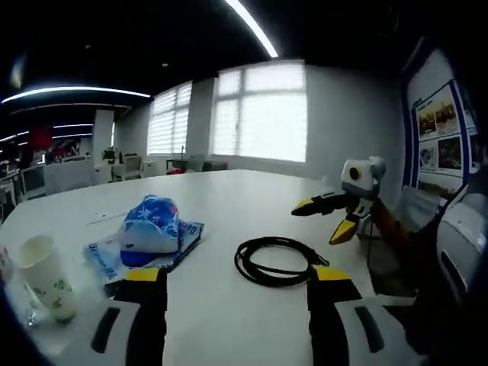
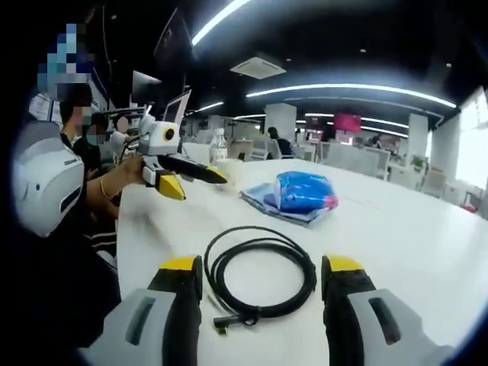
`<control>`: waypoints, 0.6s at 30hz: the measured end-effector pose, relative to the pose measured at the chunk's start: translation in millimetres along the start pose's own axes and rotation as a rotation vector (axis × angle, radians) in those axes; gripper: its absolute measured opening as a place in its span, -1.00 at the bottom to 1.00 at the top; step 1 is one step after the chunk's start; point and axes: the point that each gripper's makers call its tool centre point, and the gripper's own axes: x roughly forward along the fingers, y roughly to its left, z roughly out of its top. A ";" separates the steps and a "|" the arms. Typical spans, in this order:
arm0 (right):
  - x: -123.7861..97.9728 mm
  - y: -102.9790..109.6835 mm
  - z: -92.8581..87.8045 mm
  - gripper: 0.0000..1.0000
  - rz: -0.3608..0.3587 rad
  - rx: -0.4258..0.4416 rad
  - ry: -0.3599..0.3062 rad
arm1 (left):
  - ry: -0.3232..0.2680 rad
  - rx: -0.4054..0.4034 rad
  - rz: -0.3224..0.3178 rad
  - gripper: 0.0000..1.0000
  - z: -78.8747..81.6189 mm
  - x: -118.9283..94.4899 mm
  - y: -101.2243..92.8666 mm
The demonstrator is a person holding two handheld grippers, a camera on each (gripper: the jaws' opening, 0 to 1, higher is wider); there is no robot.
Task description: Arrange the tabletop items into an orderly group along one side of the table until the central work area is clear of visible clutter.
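both grippers hover over the white table (image 1: pixel 229 198) with jaws wide and nothing held: the left gripper (image 1: pixel 236 280) shows its yellow tips in its own view, and the right gripper (image 2: pixel 263 268) straddles the coiled black cable (image 2: pixel 259 276), likely lining up a grab. the cable sits mid-table, coil's long axis running away from the near edge, plug end toward that edge. blue packet (image 1: pixel 150 226) and paper cup (image 1: pixel 47 276) sit toward the far side.

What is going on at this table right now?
A person holds a two-jaw gripper in each hand over a white table. Both the left gripper and the right gripper are open and hold nothing. On the table lie a coiled black cable, a blue bag and a paper cup, none of them gripped.
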 end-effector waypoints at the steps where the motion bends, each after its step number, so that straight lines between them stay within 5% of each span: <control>1: 1.5 -1.0 3.5 0.21 -0.001 -0.004 -0.004 | -0.001 -0.018 0.026 0.51 -1.1 -0.3 5.0; 5: 6.7 -5.4 14.8 0.19 -0.001 -0.009 -0.016 | -0.002 -0.070 0.057 0.54 -4.4 -0.3 13.1; 18: 26.3 -20.7 31.4 0.16 0.001 -0.025 -0.011 | -0.137 -0.329 0.224 0.55 -3.8 -7.3 57.2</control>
